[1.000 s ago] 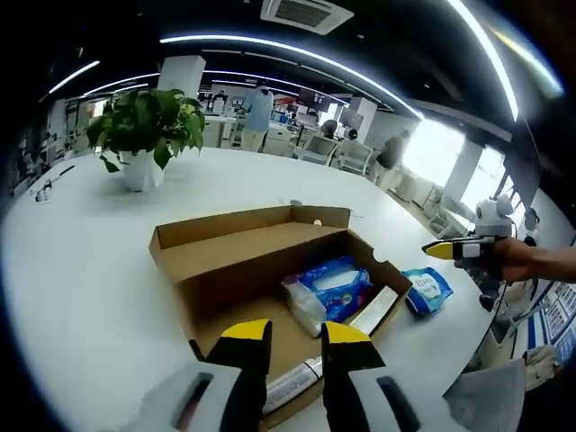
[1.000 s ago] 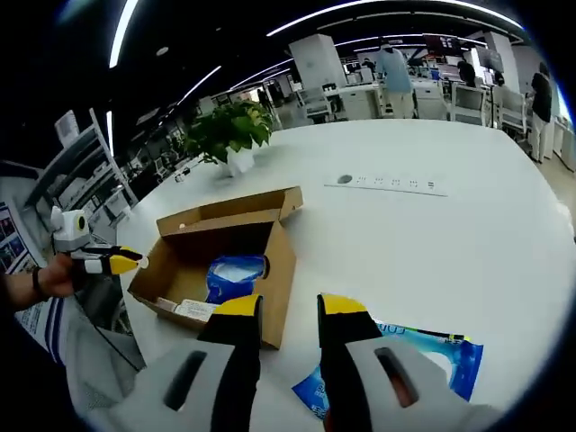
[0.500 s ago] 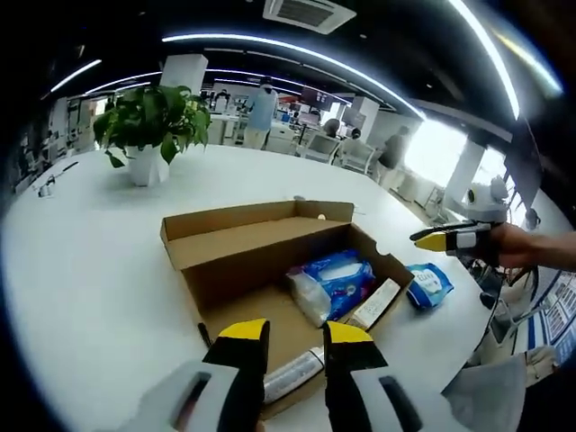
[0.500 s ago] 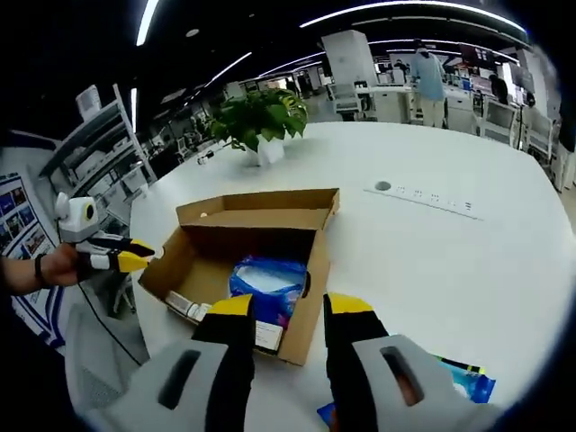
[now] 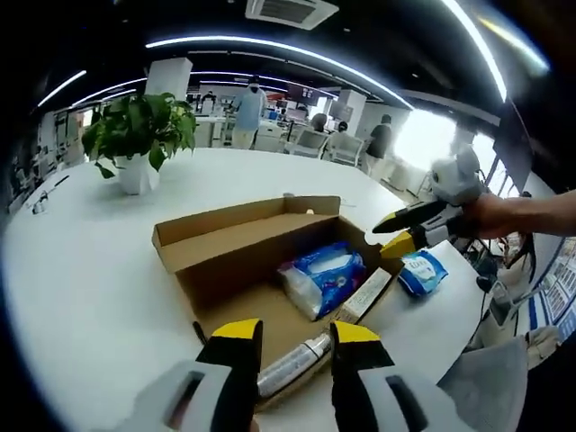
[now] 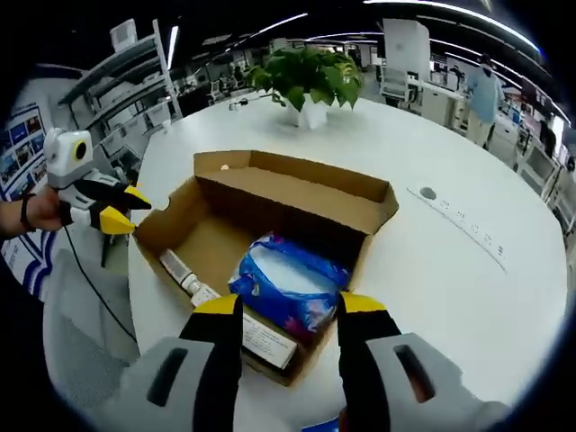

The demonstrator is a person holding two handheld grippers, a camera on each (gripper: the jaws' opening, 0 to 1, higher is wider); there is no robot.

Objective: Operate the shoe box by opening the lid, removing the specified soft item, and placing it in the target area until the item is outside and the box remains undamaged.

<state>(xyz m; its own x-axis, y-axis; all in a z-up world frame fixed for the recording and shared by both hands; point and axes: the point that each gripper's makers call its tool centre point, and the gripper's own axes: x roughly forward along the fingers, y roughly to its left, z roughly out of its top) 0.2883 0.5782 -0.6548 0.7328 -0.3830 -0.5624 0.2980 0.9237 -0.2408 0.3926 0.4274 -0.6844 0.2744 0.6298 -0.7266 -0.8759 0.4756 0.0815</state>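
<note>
Lying lengthwise along open shoe box [image 6: 270, 193], blue soft pack [image 6: 286, 281], both tools [image 5: 286, 335] [image 6: 281, 308] empty, jaws apart.

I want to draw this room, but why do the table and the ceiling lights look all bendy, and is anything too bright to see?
Left gripper view: the fisheye lens curves the white table and bends the ceiling light strips into arcs; the window behind is glared out white. Right gripper view: the table edge also curves, while the cardboard box and blue soft pack look sharp and evenly lit.
</note>
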